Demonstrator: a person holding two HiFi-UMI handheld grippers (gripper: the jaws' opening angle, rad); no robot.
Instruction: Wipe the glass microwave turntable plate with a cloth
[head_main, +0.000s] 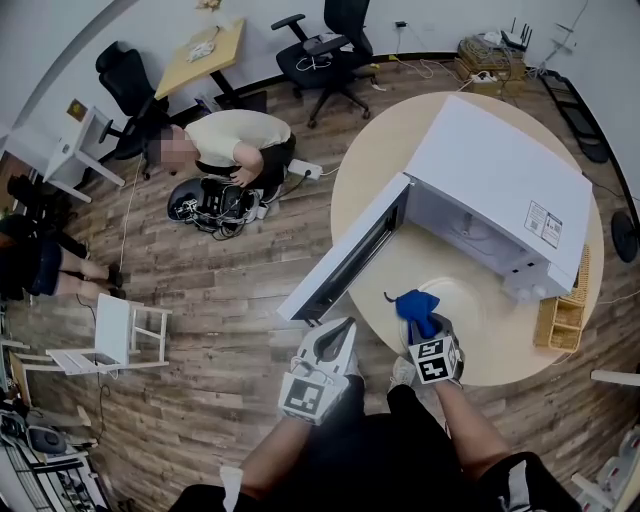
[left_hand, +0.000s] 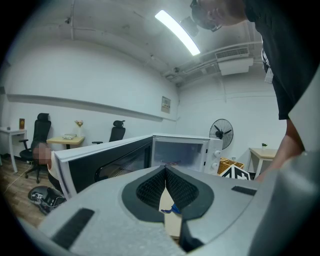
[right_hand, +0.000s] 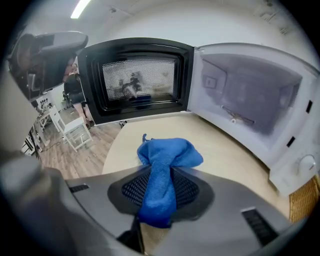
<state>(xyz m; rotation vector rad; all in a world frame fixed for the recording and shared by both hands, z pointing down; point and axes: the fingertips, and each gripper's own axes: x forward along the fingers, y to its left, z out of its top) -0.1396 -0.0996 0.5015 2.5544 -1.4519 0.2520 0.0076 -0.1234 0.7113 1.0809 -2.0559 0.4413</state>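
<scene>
My right gripper (right_hand: 159, 186) jaws squeeze the blue cloth (right_hand: 170, 152) above the desk (right_hand: 225, 155). Only the head view shows the glass plate (head_main: 465, 288), by the open microwave (head_main: 500, 185). My left gripper (left_hand: 165, 171) jaws are pressed together, empty.

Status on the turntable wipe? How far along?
Done: the microwave door is open and the cavity shows no plate. What looks like the glass plate lies on the table in front of it.
In hand: the right hand-held gripper is shut on the blue cloth, beside the plate. The left hand-held gripper is shut, empty.
Left: the wiping itself; no cloth-to-plate contact shows.
</scene>
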